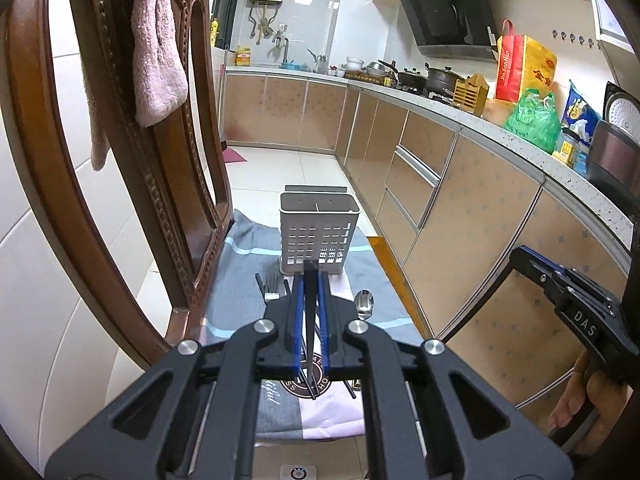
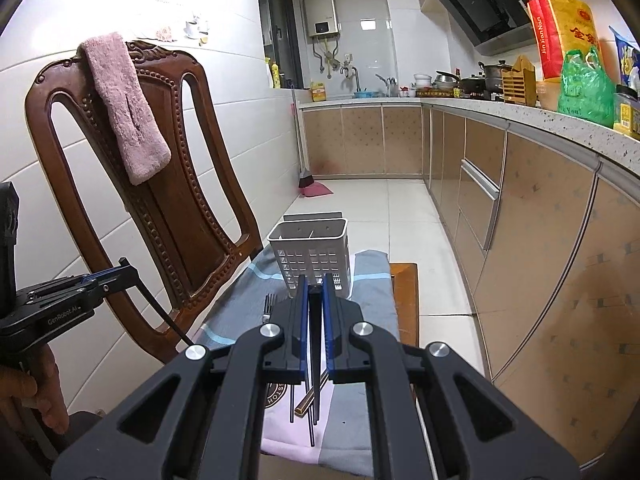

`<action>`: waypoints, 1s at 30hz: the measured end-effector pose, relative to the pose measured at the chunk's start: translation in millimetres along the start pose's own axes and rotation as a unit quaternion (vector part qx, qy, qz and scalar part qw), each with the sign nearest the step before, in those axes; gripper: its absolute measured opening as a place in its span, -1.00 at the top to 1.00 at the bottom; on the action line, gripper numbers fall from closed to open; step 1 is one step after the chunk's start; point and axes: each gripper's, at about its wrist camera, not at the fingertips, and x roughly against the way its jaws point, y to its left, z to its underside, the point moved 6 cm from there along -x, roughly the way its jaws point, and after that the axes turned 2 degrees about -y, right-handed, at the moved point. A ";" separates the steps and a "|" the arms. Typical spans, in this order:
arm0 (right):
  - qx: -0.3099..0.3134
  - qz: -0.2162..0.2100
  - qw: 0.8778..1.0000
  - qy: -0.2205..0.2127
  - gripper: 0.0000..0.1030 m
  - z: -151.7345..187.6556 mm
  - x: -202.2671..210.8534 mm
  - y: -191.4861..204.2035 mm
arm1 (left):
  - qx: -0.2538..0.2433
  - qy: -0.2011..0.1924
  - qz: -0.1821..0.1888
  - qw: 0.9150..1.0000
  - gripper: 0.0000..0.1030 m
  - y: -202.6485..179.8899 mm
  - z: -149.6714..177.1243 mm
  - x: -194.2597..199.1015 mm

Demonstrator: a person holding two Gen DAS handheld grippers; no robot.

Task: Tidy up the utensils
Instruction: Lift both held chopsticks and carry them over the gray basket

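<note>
Chopsticks are what both hands are dealing with at the moment. The left gripper (image 1: 310, 280) is pinching a single dark chopstick (image 1: 309, 344) between its blue-lined fingers, the stick running lengthwise down the narrow gap and poking out toward the camera. The right gripper (image 2: 316, 284) is doing much the same, its jaws drawn close on a dark chopstick of its own (image 2: 315, 344), which is hanging out behind the fingers over the cloth.

Both tools are pointing at the white utensil caddy (image 1: 319, 232), a perforated holder standing upright at the far end of a grey, blue-striped cloth (image 1: 236, 276) that is lying over the seat surface. A fork (image 1: 273, 286) is resting on the cloth just left of the left gripper, and a spoon (image 1: 364, 305) is lying just to its right. More loose pieces (thin dark sticks and one gold-tipped handle (image 2: 305, 406)) are sitting on the pale patch of cloth under the right gripper.

A carved wooden chair (image 2: 176, 184) is standing beside the cloth with a pink towel (image 2: 122, 104) draped over its back.
</note>
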 end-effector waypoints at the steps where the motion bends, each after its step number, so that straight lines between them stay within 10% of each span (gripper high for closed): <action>1: 0.000 0.000 1.000 0.000 0.85 -0.3 0.0 0.4 | -0.001 0.000 0.000 1.000 0.86 -0.8 -0.9 0.7; 13: 0.006 -0.005 1.000 0.002 0.85 -9.1 -4.4 2.7 | -0.005 0.002 0.002 1.000 0.85 0.0 -9.0 1.0; 30: 0.018 0.012 0.993 -0.114 0.85 -196.7 -111.8 2.8 | 0.006 -0.015 -0.001 1.000 0.86 21.3 -35.1 -17.1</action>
